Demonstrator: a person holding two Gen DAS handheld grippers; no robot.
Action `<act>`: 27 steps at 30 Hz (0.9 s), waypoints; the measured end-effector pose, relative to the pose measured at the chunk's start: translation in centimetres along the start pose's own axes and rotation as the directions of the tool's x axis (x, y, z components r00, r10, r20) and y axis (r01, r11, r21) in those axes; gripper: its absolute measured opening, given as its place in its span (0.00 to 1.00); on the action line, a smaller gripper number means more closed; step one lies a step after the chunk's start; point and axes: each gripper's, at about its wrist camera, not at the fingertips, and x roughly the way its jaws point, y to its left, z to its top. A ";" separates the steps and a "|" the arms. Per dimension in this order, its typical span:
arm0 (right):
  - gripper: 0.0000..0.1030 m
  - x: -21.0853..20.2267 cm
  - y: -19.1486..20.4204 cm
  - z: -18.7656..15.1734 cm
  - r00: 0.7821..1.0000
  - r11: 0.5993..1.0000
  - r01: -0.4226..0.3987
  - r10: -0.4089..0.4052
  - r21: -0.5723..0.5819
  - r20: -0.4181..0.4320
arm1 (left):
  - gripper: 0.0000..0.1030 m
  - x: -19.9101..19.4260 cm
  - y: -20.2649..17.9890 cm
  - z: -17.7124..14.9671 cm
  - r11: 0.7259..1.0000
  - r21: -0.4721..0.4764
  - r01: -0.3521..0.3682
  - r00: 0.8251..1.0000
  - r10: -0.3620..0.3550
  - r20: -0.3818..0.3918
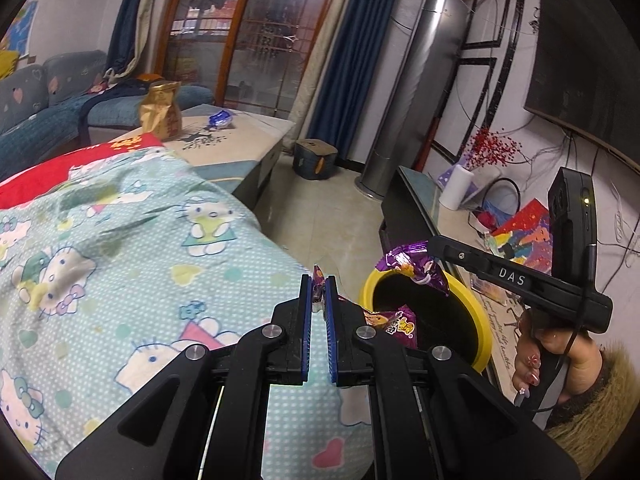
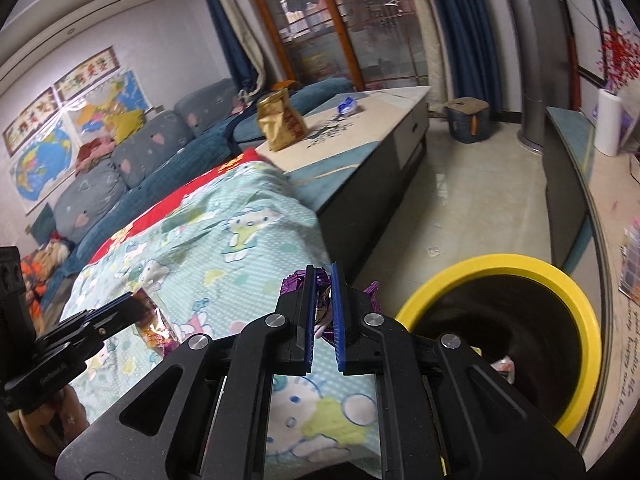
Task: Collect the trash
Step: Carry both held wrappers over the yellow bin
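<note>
My left gripper (image 1: 318, 292) is shut on a purple and orange snack wrapper (image 1: 394, 324), which hangs to the right of its blue pads beside the bin. My right gripper (image 2: 322, 280) is shut on a crumpled purple wrapper (image 2: 294, 282). In the left wrist view the right gripper (image 1: 434, 246) holds that purple wrapper (image 1: 412, 264) above the far rim of a yellow-rimmed black bin (image 1: 480, 320). In the right wrist view the bin (image 2: 500, 262) stands on the floor just right of my fingers, and the left gripper (image 2: 138, 300) with its wrapper (image 2: 156, 328) is at the lower left.
A cartoon-cat blanket (image 1: 140, 240) covers the surface under both grippers. On the low table behind it stand a gold bag (image 1: 160, 110) and a blue wrapper (image 1: 220, 118). A TV cabinet (image 1: 416, 200) runs along the right, a sofa (image 2: 152, 148) along the left.
</note>
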 end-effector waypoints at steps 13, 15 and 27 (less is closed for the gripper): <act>0.05 -3.3 -4.3 -1.1 0.994 0.993 0.098 -0.101 0.062 0.044 | 0.06 2.3 -4.5 0.3 0.994 0.085 0.062 0.998 -0.060 -0.028; 0.05 -3.6 -4.9 -1.2 0.992 0.992 0.109 -0.113 0.070 0.048 | 0.06 2.6 -5.3 0.3 0.993 0.099 0.071 0.997 -0.068 -0.032; 0.05 -5.3 -8.3 -1.4 0.983 0.978 0.159 -0.170 0.137 0.070 | 0.06 4.7 -9.1 -0.2 0.978 0.173 0.113 0.993 -0.104 -0.058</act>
